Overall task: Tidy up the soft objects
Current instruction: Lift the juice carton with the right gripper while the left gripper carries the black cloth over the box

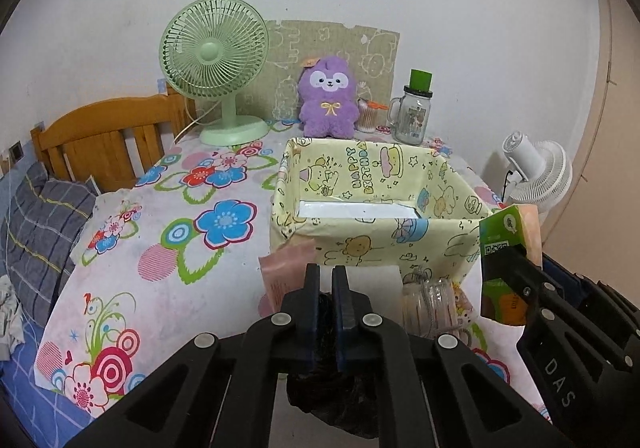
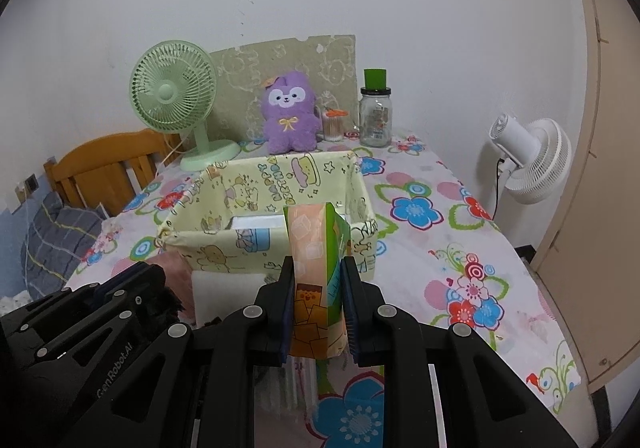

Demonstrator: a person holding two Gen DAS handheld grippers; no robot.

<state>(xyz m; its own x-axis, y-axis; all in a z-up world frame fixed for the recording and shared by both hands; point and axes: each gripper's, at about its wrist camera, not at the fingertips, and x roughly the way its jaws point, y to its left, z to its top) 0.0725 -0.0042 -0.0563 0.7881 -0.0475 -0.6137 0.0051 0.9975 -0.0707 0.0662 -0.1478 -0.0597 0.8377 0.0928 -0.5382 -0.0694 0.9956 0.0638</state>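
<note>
— Both sets of jaws are clamped: the right gripper (image 2: 316,312) pinches an orange-and-green tissue pack (image 2: 318,280) upright between its pads, and the left gripper (image 1: 326,300) is nearly closed on something dark and fuzzy (image 1: 332,400) hanging below its fingers.

— What is the dark thing?

— Hard to say; soft and black, mostly hidden under the gripper. Both loads hang in the air just short of the yellow birthday-print box (image 1: 376,224), at its near wall.

— So which step are we at?

— I'd judge it's the carry: two soft things picked up, neither dropped in yet. Next each gripper would have to go forward over the near rim, clear it, and only then let go, so the load doesn't catch the fabric edge.

— Anything in the box already?

— Only a pale flat panel on the bottom, as far as I can see. Outside, against its near wall, lie a pink packet (image 1: 286,272), a white pad (image 2: 228,292) and a clear wrapped bundle (image 1: 430,300), probably still waiting their turn.

— And farther back?

— On the flowered cloth (image 1: 168,248), a purple plush (image 1: 329,99) stands by the wall, with a green fan (image 1: 216,63) to its left and a swab pot (image 1: 368,117) and a glass jar (image 1: 412,119) to its right.
</note>
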